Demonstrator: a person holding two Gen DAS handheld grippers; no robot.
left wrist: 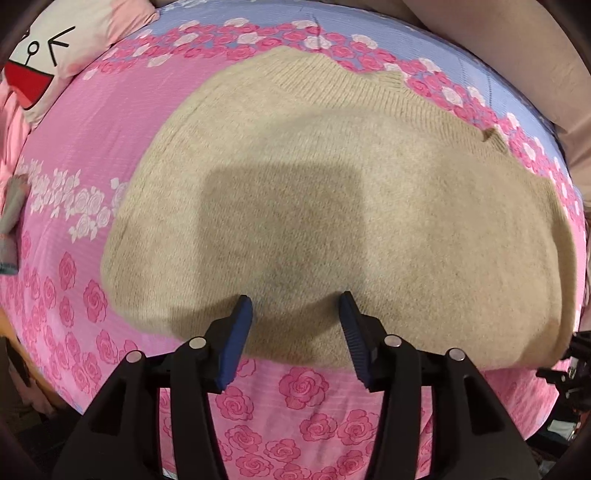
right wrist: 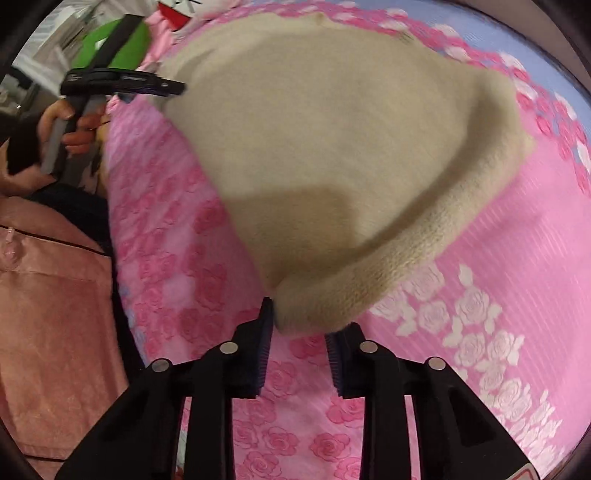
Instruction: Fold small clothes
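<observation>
A beige knit sweater (left wrist: 332, 206) lies on a pink rose-print bedsheet (left wrist: 74, 122), folded over on itself. My left gripper (left wrist: 296, 301) is open, its blue pads just over the sweater's near edge, holding nothing. In the right wrist view the sweater (right wrist: 332, 129) has a rolled, folded edge at its near corner. My right gripper (right wrist: 301, 321) is open, its jaws on either side of that corner with a gap between them. The left gripper's body (right wrist: 122, 83) and the hand holding it show at the upper left there.
A pink cartoon-face pillow (left wrist: 48, 55) lies at the far left of the bed. A blue band of the sheet (left wrist: 369, 26) runs along the far side. Salmon-pink fabric (right wrist: 48, 314) lies left of the bed edge. A small grey item (left wrist: 13, 206) sits at the left edge.
</observation>
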